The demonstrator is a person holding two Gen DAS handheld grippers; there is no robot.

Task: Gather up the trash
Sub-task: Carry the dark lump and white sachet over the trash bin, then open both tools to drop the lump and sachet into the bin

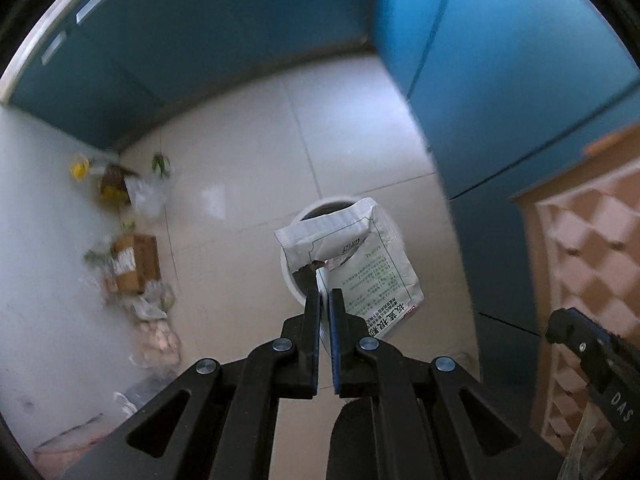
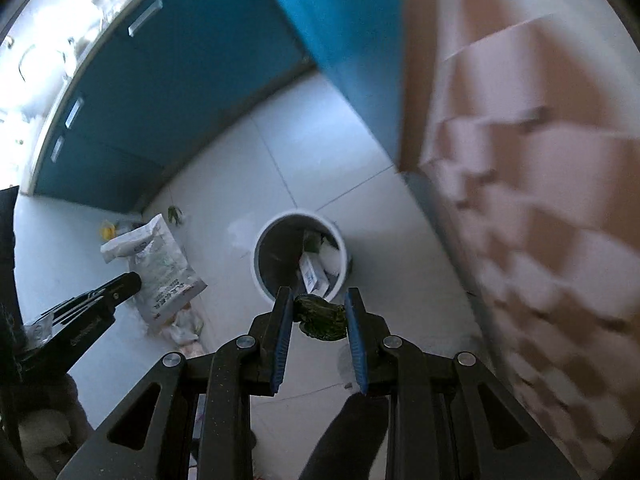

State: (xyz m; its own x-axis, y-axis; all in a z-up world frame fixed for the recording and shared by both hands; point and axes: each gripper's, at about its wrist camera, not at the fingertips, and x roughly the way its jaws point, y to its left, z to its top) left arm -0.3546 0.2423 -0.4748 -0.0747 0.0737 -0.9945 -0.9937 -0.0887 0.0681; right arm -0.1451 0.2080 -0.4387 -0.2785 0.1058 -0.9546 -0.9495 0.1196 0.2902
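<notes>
both grippers carry trash: left gripper clamps a white packet hanging over the bin; right gripper pinches a dark green scrap just short of it. litter pile lies far left.

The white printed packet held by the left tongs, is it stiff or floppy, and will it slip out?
The white printed packet looks floppy: its top folds over above the left tongs. It seems light and flat, hanging from one pinched edge. Probably it can slip or swing, since only a narrow strip is gripped.

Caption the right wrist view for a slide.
Right gripper holds a dark green scrap above the white trash bin.
</notes>
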